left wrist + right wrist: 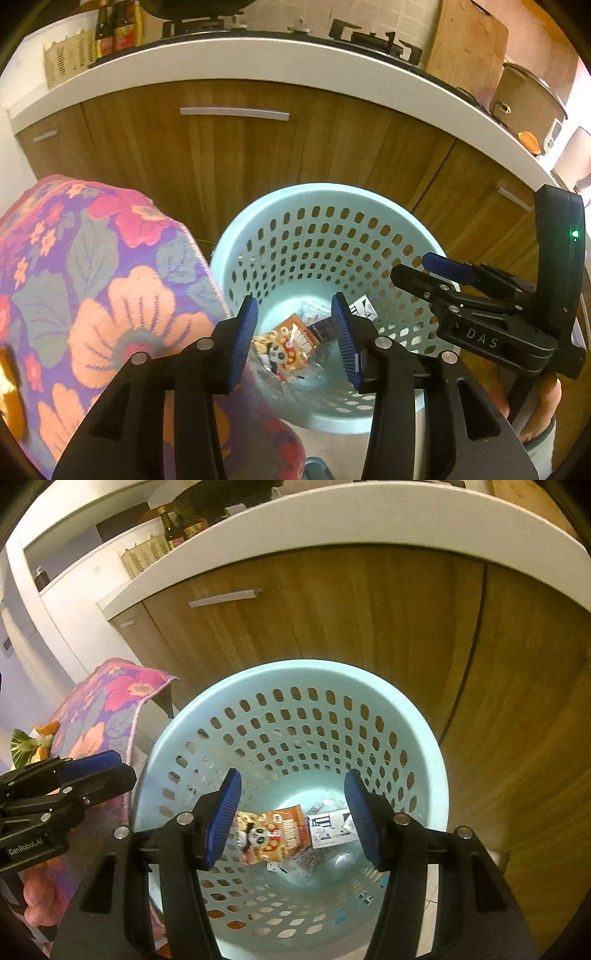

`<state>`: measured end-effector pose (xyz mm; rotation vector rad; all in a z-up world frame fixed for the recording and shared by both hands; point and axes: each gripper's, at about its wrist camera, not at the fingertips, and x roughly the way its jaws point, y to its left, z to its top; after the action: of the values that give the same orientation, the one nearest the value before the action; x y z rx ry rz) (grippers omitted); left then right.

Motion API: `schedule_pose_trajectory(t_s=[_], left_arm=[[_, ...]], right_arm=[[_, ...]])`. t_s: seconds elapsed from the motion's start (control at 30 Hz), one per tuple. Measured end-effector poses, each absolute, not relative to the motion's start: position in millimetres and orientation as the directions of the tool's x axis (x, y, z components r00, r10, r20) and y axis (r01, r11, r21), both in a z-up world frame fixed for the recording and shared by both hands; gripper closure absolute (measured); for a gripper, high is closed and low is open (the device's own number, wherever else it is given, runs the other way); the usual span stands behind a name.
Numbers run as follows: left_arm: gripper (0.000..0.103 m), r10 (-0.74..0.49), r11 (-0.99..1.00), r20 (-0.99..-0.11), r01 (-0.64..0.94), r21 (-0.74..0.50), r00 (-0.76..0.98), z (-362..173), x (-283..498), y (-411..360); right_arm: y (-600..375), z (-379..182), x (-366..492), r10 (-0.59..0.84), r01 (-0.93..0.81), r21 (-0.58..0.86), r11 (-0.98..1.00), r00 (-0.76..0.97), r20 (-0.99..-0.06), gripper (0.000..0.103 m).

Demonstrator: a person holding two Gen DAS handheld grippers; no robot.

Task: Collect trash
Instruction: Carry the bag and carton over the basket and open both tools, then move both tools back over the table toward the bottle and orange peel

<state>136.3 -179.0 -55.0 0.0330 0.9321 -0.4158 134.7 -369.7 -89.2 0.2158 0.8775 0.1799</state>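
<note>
A light blue perforated trash basket stands on the floor before the wooden cabinets. At its bottom lie an orange snack packet with a panda, a white printed wrapper and clear plastic. My left gripper is open and empty above the basket's near-left rim. My right gripper is open and empty over the basket's mouth. Each gripper shows in the other's view, the right one at the basket's right and the left one at its left.
A table with a floral cloth stands left of the basket, with vegetable scraps on it. Wooden cabinet doors and a white countertop with a stove, bottles and a pot lie beyond.
</note>
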Motion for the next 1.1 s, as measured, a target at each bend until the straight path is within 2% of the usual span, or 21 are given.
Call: schedule_pose_trajectory(t_s=[0.1, 0.37, 0.67, 0.77, 0.87, 1.03, 1.1], left_arm=[[0.056, -0.342, 0.923, -0.768, 0.348, -0.165, 0.542, -50, 132, -168], [0.054, -0.351, 0.930, -0.722, 0.312, -0.194, 0.596, -31, 108, -128], [0.050, -0.279, 0.957, -0.653, 0.262, -0.126, 0.704, -1, 66, -84], [0.043, -0.268, 0.962, -0.629, 0.239, -0.132, 0.730, 7, 52, -63], [0.042, -0.268, 0.963, -0.610, 0.219, -0.156, 0.746, 10, 40, -40], [0.034, -0.195, 0.980, -0.574, 0.143, -0.135, 0.795, 14, 16, 1], [0.027, -0.149, 0.988, -0.558, 0.105, -0.110, 0.817, 16, 6, 16]], right_arm=[[-362, -79, 129, 0.257, -0.096, 0.257, 0.962, 0.643, -0.722, 0.049], [-324, -43, 118, 0.293, -0.186, 0.228, 0.956, 0.677, -0.676, 0.045], [-273, -19, 112, 0.348, -0.279, 0.210, 0.937, 0.681, -0.644, 0.045], [-249, -12, 109, 0.376, -0.325, 0.203, 0.924, 0.674, -0.636, 0.045], [-220, -7, 106, 0.397, -0.378, 0.172, 0.910, 0.668, -0.630, 0.045], [-168, -1, 98, 0.456, -0.479, 0.146, 0.866, 0.635, -0.624, 0.045], [-149, 1, 94, 0.472, -0.508, 0.136, 0.850, 0.624, -0.622, 0.045]])
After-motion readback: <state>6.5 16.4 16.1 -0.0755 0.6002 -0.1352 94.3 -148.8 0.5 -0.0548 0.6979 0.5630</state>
